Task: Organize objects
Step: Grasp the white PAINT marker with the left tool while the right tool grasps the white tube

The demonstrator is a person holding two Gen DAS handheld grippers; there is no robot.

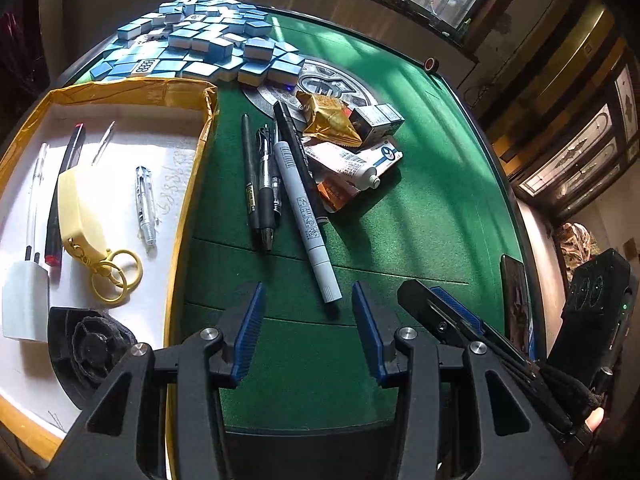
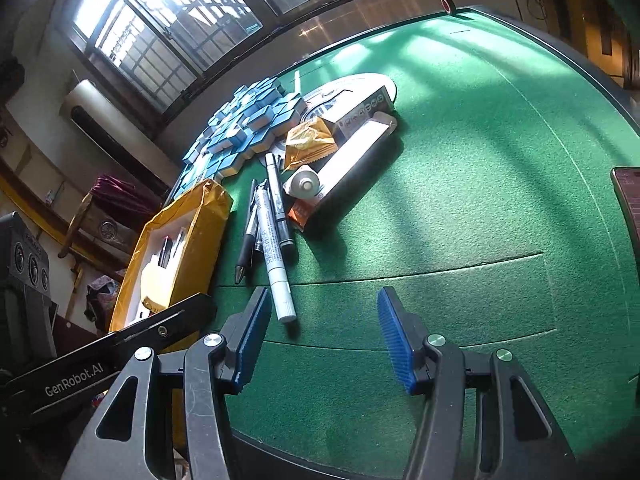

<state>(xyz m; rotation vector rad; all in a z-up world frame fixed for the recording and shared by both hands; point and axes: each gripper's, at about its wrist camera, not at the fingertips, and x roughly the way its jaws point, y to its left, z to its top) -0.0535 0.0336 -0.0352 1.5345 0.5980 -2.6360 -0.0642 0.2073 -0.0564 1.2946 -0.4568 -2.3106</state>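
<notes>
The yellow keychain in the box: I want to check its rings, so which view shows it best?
The left wrist view: the yellow keychain lies fully visible in the box, rings included. The right wrist view shows only a partial yellow patch behind the box wall.

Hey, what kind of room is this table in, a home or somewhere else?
Probably a mahjong room in a home or parlour. The green felt table has a round central control panel, as automatic mahjong tables do, and a heap of blue-backed mahjong tiles. Barred windows run behind it.

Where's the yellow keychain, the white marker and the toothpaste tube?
yellow keychain [image 1: 80, 208]: left wrist view, on its body.
white marker [image 1: 306, 220]: left wrist view, mid-barrel.
toothpaste tube [image 1: 362, 164]: left wrist view, on the tube's middle.
</notes>
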